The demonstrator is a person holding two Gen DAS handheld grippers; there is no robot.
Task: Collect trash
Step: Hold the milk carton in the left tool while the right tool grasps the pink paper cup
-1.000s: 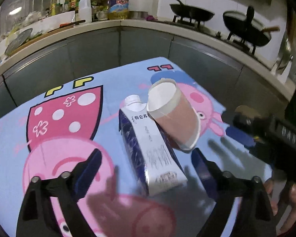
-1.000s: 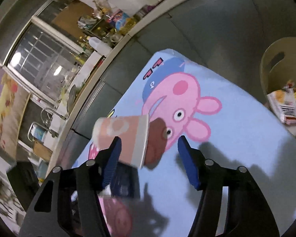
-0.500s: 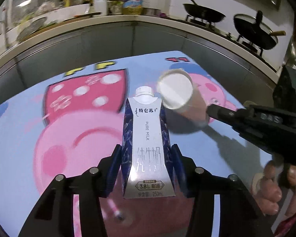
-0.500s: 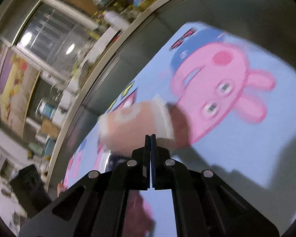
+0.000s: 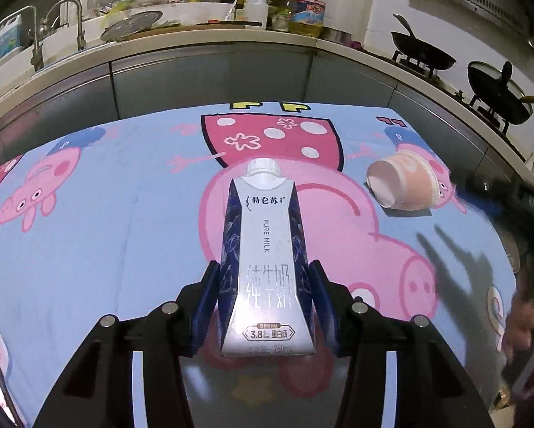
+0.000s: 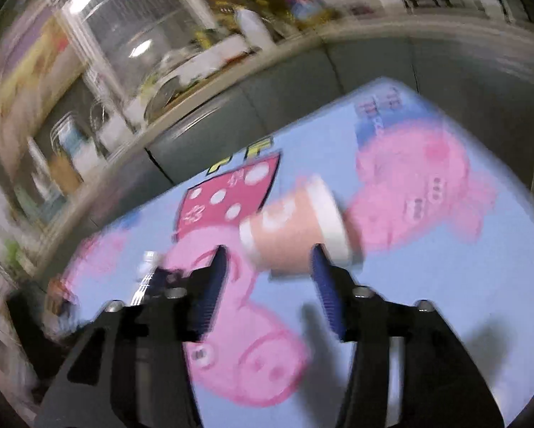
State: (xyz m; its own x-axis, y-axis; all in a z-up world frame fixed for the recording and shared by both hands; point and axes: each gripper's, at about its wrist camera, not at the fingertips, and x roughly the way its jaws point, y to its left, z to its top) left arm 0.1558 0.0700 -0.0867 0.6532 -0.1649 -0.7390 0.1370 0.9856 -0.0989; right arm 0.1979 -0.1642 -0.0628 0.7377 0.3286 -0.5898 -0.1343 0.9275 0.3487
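Note:
A white and dark blue milk carton point(image 5: 267, 267) sits between the blue pads of my left gripper point(image 5: 265, 285), which is shut on its lower sides; its white cap points away from me. A pink and white paper cup point(image 5: 402, 185) lies on its side on the cartoon tablecloth point(image 5: 106, 232), to the right of the carton and apart from it. In the blurred right wrist view the cup point(image 6: 295, 228) lies just ahead of my right gripper point(image 6: 267, 264), its lower edge between the fingertips. Those jaws are opening, with a gap on the left side.
Behind the table runs a grey kitchen counter point(image 5: 195, 50) with a sink, bottles and two black woks point(image 5: 423, 57) on a stove at the right. A person's hand point(image 5: 520, 317) holding the right gripper shows at the right edge.
My left gripper closed on the milk carton and carried it left, away from the cup that leaned on it. My right gripper snapped shut behind the cup, then opened again.

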